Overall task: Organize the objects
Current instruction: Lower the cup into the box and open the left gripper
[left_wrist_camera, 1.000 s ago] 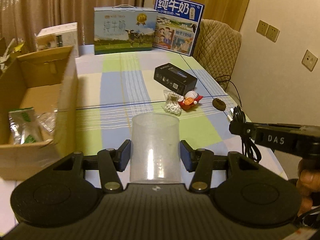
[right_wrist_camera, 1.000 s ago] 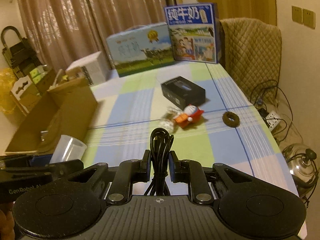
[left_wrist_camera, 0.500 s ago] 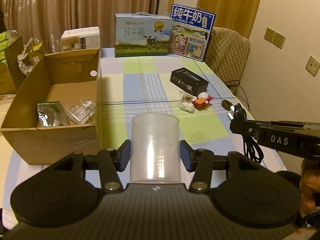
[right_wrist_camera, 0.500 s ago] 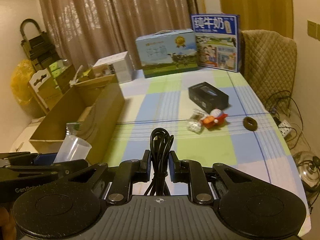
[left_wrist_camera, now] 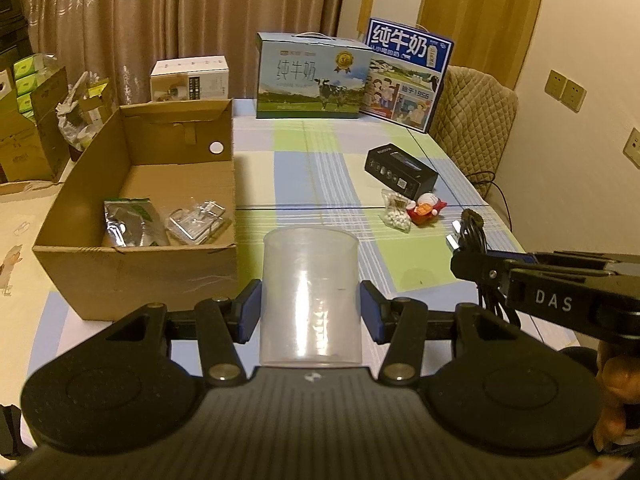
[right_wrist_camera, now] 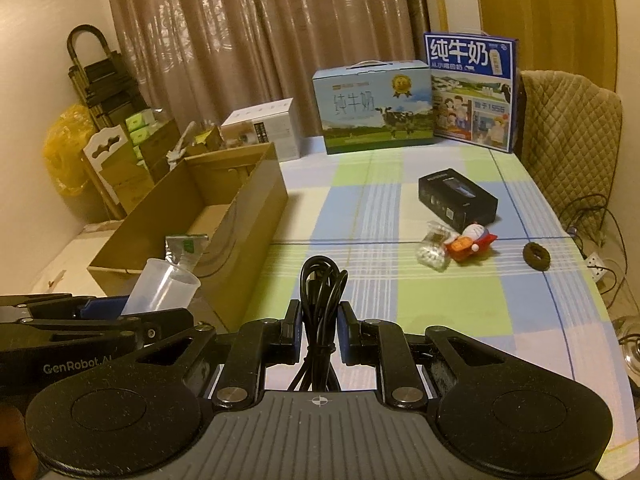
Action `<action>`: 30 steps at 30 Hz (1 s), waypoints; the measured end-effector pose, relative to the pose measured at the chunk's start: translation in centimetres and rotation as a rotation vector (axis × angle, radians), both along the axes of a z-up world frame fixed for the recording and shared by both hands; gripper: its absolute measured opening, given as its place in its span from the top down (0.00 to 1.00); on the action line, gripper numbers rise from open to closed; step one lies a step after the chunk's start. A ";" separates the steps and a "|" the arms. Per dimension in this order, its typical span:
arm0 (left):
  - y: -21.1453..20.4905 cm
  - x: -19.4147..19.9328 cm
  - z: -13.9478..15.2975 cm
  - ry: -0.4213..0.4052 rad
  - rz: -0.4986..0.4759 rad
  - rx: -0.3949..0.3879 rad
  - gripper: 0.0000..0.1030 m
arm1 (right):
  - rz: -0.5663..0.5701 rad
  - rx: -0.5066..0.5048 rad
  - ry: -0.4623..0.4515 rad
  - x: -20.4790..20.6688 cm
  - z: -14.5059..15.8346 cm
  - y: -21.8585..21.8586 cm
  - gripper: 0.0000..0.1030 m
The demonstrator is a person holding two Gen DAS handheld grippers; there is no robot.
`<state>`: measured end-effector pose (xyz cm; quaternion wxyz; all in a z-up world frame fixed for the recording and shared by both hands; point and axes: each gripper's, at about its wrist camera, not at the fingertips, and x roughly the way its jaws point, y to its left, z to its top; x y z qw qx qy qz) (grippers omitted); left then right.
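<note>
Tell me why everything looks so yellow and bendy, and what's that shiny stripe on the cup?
Left wrist view: warm indoor light tints everything yellow; the fisheye lens bows the table edge and darkens the corners; the stripe on the clear cup is glare. Right wrist view: same yellow cast and curving; the black cable is sharp, and the curtains show shiny streaks.

Two milk cartons [left_wrist_camera: 313, 76] [left_wrist_camera: 408, 74] stand at the far edge of the checked table [left_wrist_camera: 320, 168], a white box [left_wrist_camera: 190, 79] to their left. Curtains [left_wrist_camera: 180, 20] hang behind. A quilted chair [left_wrist_camera: 474, 120] sits far right, wall sockets [left_wrist_camera: 565, 90] beyond it.
</note>
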<state>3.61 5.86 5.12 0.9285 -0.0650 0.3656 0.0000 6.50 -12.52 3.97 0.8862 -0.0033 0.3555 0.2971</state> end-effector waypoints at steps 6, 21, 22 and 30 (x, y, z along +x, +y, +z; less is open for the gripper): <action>0.7 -0.3 0.1 0.000 0.014 0.001 0.55 | 0.006 -0.001 0.000 -0.2 -0.1 0.4 0.86; 4.1 -0.8 0.9 -0.008 0.080 0.018 0.55 | 0.095 0.007 -0.012 -0.4 0.5 5.0 0.86; 4.7 -0.8 1.0 -0.010 0.090 0.021 0.55 | 0.104 0.010 -0.013 -0.4 0.6 5.4 0.86; 9.0 -0.6 2.1 -0.019 0.152 0.057 0.55 | 0.175 0.034 -0.020 0.2 1.5 9.4 0.86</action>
